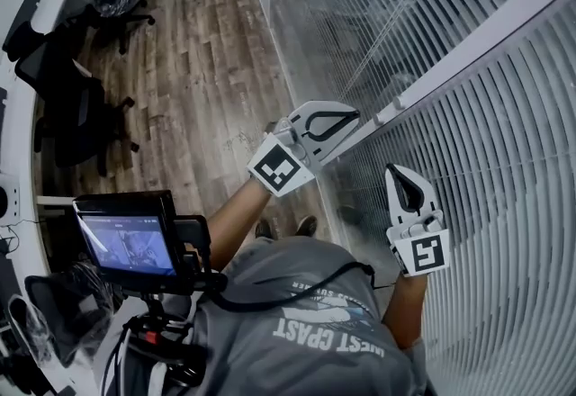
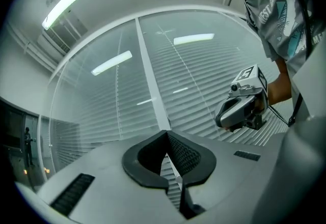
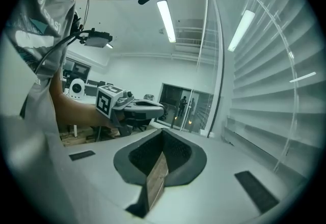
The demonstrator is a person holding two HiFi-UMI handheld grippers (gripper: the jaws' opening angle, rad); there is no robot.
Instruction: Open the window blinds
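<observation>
At ten o'clock in the head view we see dark office chairs [image 1: 76,106], and at eight o'clock a small lit screen [image 1: 126,241] on its mount. A thin cord [image 1: 396,21] hangs before the slats, running down toward our left gripper [image 1: 351,118], whose jaws are pressed tip to tip. Our right gripper [image 1: 397,173], at four o'clock from it, is likewise closed. The window blinds [image 1: 486,142] fill twelve to five o'clock. Their white slats overlap, and a white frame bar [image 1: 486,39] splits them. The wood-plank floor [image 1: 198,88] lies below.
</observation>
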